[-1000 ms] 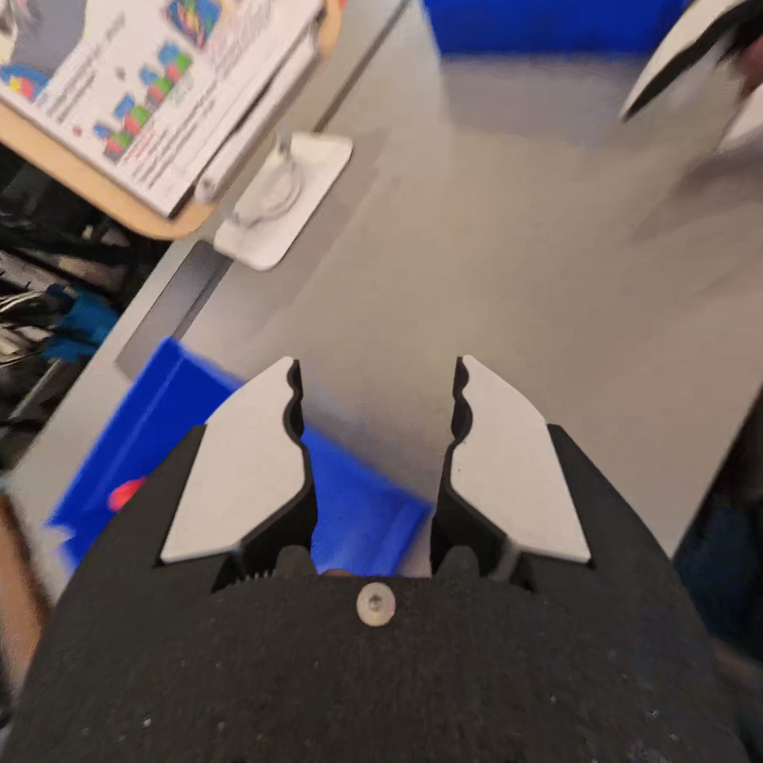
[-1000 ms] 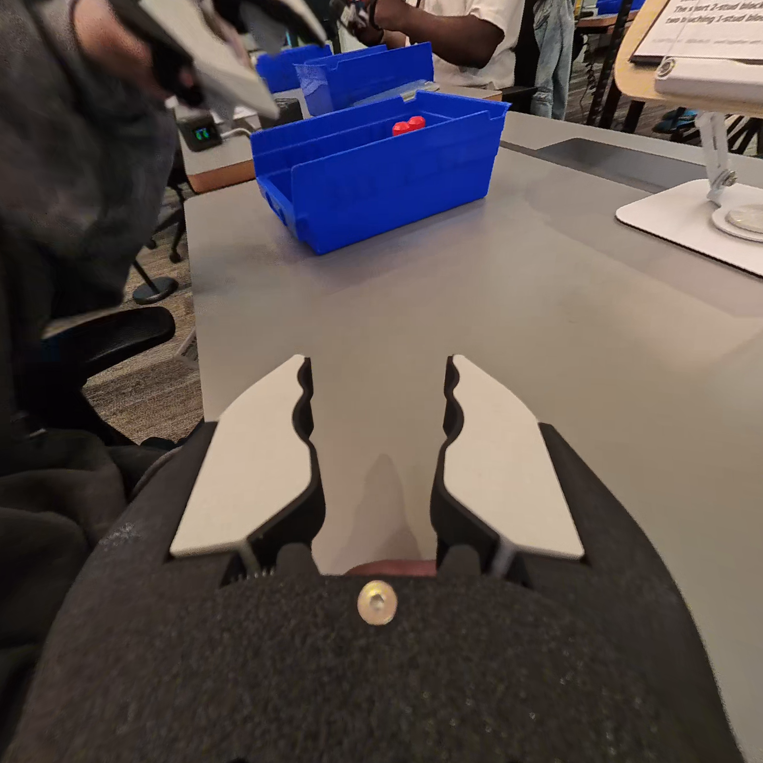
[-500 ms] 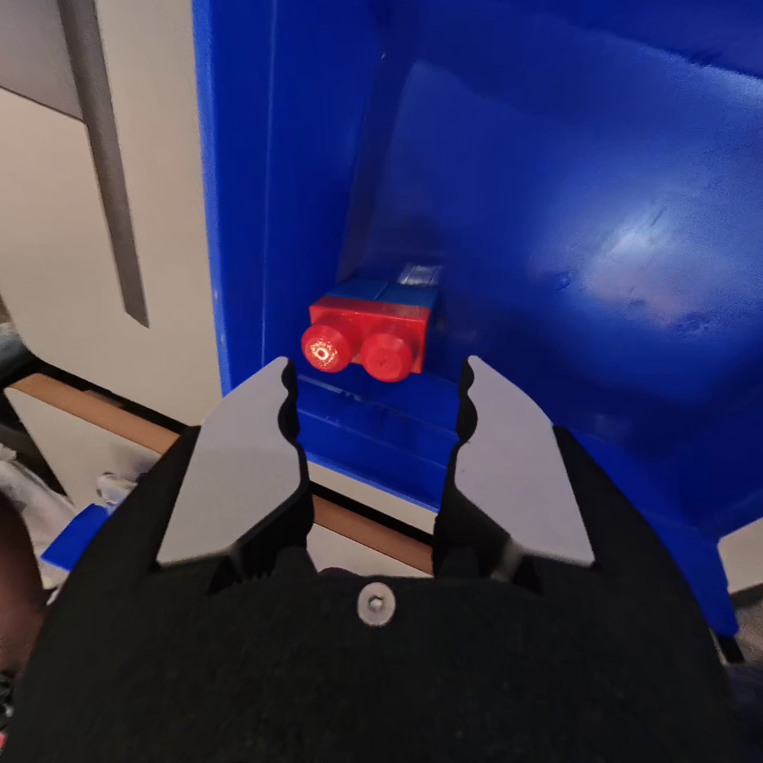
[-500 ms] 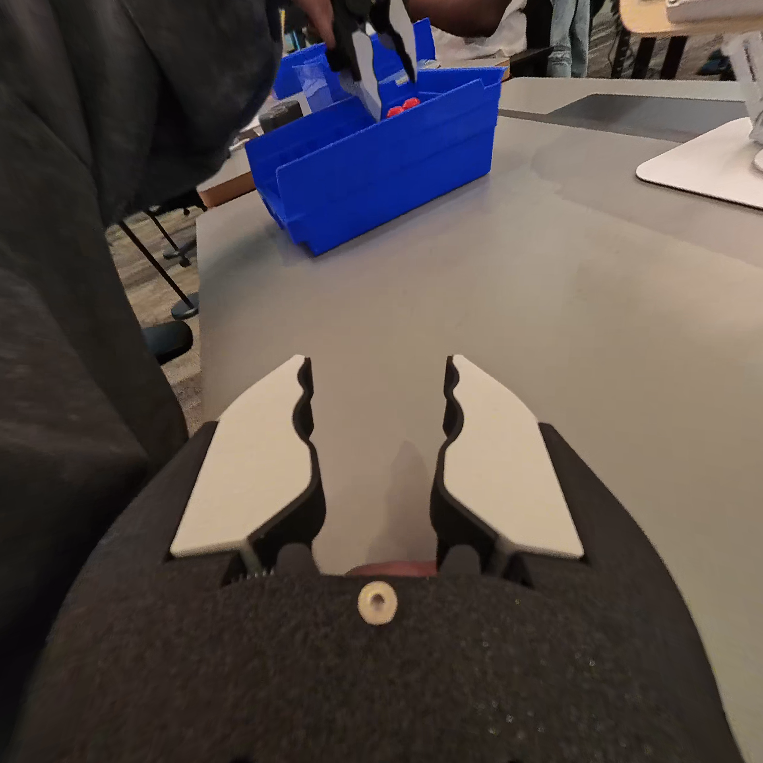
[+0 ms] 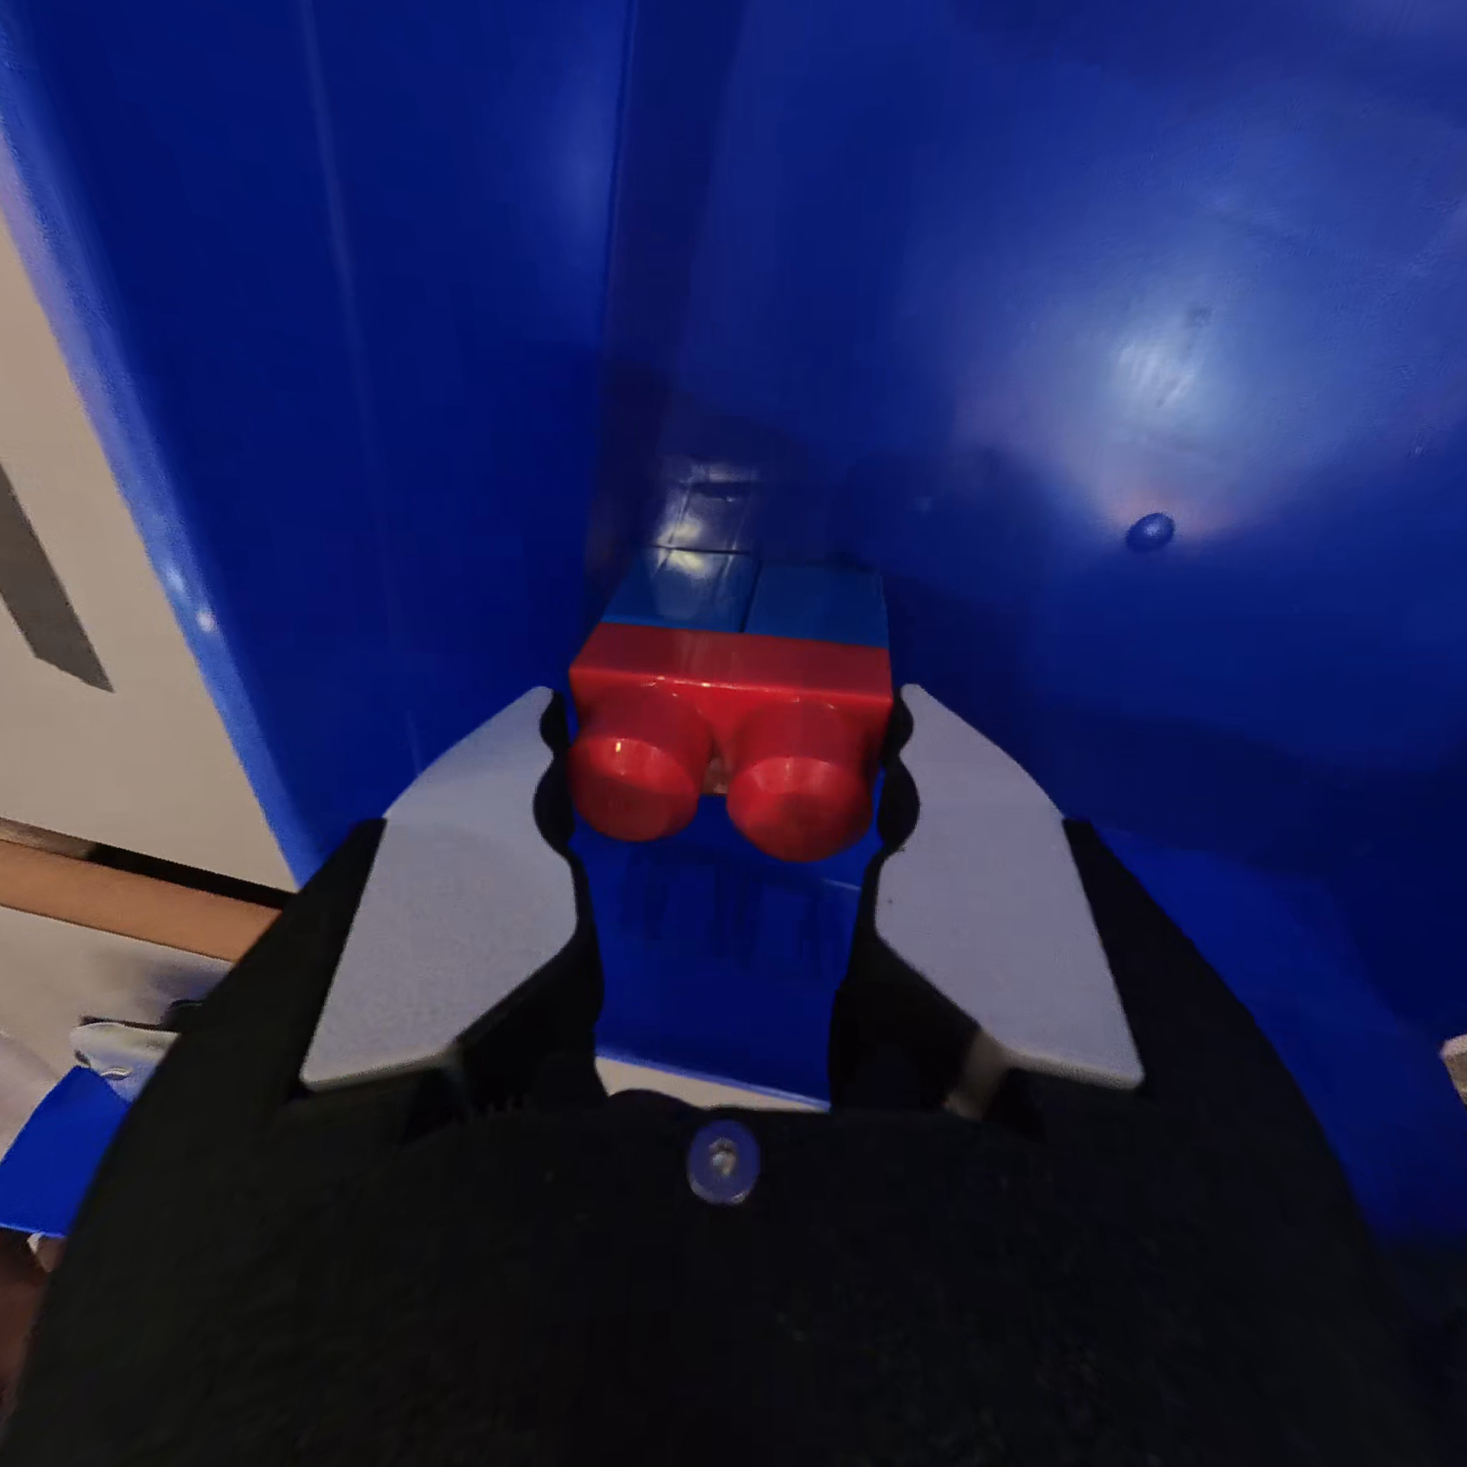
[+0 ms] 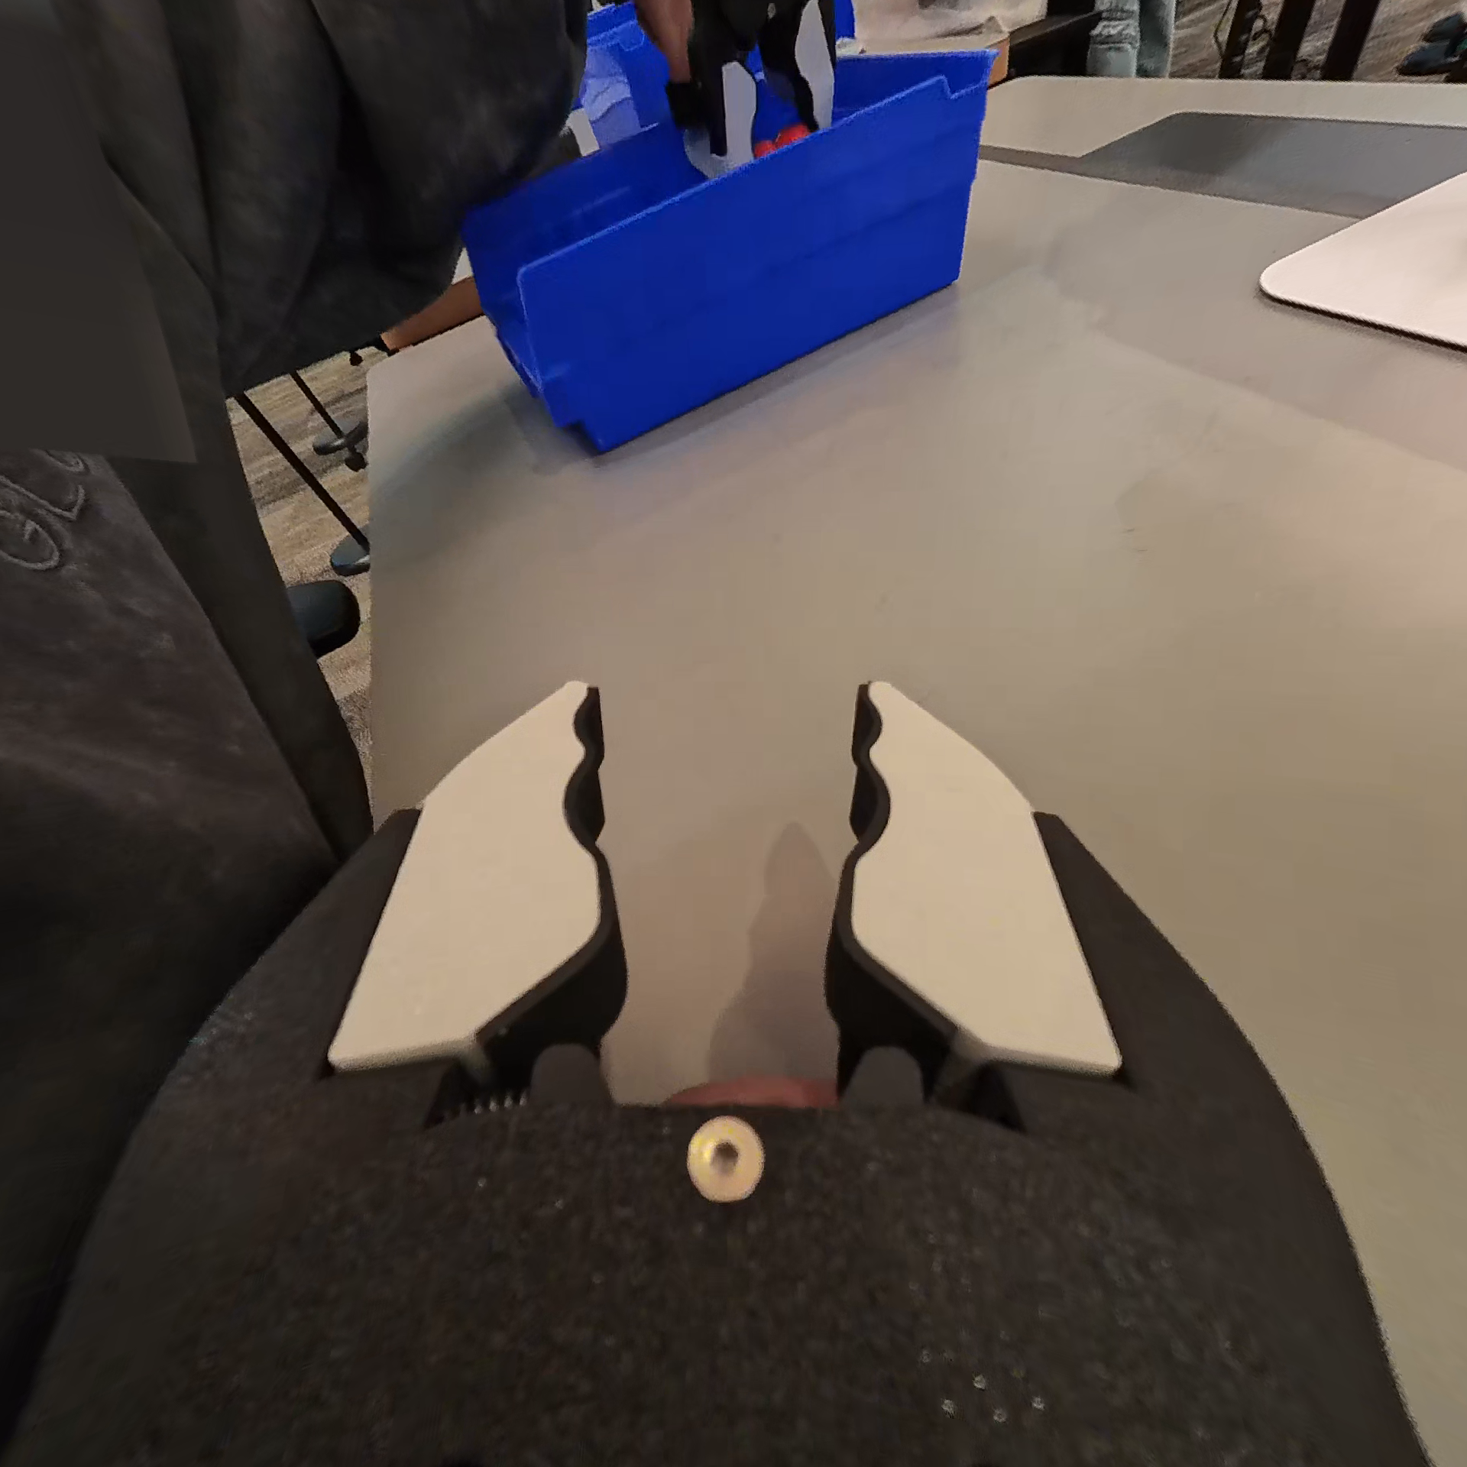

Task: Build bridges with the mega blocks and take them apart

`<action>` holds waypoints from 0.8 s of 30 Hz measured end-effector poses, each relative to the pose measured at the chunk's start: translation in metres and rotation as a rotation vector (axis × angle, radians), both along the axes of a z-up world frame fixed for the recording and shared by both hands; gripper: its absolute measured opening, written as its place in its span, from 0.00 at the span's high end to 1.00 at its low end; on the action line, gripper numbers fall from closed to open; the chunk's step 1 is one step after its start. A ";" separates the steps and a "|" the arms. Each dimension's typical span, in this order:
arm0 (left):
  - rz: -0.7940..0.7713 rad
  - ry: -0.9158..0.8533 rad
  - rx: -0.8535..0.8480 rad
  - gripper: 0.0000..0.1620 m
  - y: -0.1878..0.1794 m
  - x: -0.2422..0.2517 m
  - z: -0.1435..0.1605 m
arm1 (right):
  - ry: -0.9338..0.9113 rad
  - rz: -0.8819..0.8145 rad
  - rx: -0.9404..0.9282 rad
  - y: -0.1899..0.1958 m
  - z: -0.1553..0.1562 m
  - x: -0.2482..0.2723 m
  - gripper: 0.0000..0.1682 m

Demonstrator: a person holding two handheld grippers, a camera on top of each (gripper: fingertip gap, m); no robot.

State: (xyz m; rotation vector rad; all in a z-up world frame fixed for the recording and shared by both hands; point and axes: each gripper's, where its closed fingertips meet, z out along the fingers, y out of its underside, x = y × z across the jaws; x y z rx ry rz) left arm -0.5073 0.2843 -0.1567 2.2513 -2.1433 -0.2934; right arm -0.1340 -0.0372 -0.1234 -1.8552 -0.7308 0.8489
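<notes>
Tongs (image 5: pixel 726 762) spread, straddling red block (image 5: pixel 726 714) inside bin (image 5: pixel 1111 317).

The red block (image 5: pixel 726 691) has two round studs that point back toward the left gripper (image 5: pixel 726 754). It lies in a corner of the blue bin (image 5: pixel 1111 397), between the gripper's spread fingertips, with one tip close on each side; contact cannot be told. Past the red block, farther from the gripper, blue blocks (image 5: pixel 746 607) sit pressed against it, side by side. From the right gripper (image 6: pixel 726 762), the red studs (image 6: pixel 774 143) show far ahead inside the bin.
</notes>
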 end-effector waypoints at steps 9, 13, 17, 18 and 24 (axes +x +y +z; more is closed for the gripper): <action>-0.037 -0.083 0.027 0.54 -0.049 0.033 0.077 | 0.021 0.018 0.027 -0.009 0.010 -0.003 0.65; -0.087 -0.137 0.036 0.54 -0.086 0.074 0.114 | 0.007 0.024 0.056 -0.013 0.012 -0.006 0.65; -0.166 -0.142 0.038 0.54 -0.124 0.118 0.123 | -0.006 0.021 0.079 -0.011 0.010 -0.010 0.65; -0.188 -0.140 0.038 0.54 -0.133 0.131 0.122 | -0.018 0.028 0.092 -0.009 0.009 -0.012 0.62; -0.331 -0.182 -0.013 0.54 -0.199 0.237 0.125 | -0.031 0.019 0.323 0.052 0.058 -0.035 0.47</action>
